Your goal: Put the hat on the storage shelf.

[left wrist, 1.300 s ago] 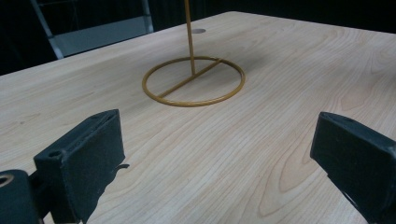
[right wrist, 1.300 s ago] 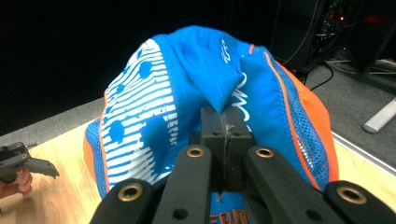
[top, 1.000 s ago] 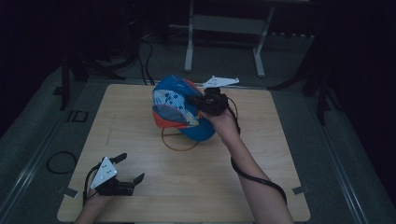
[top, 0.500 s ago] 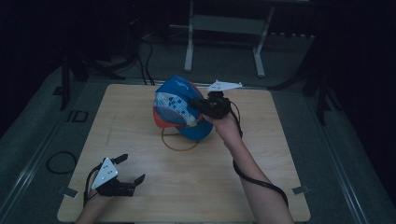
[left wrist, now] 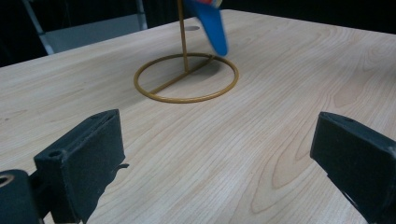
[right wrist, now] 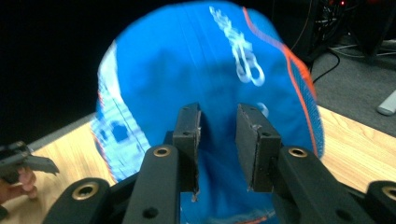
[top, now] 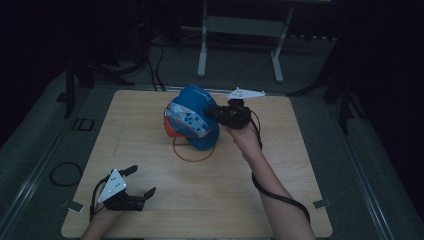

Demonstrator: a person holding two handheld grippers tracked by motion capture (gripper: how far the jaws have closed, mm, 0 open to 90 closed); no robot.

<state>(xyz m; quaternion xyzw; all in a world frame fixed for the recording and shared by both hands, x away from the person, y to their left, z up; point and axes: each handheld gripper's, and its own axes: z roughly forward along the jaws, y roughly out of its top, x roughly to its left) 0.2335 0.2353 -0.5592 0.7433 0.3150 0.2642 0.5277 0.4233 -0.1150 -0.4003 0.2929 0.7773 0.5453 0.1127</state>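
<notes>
My right gripper [top: 216,113] has just been opening its jaws; a narrow gap shows, no cloth pinched. The blue cap [top: 192,122] hangs on the wire stand [top: 194,151] mid-table, so placing looks done and backing off remains. My left gripper [top: 142,182] rests spread wide at the near edge.

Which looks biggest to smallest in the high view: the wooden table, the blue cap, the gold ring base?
1. Wooden table, by far the largest.
2. Blue cap.
3. Gold ring base, partly hidden under the cap, so its full size is unsure.
</notes>
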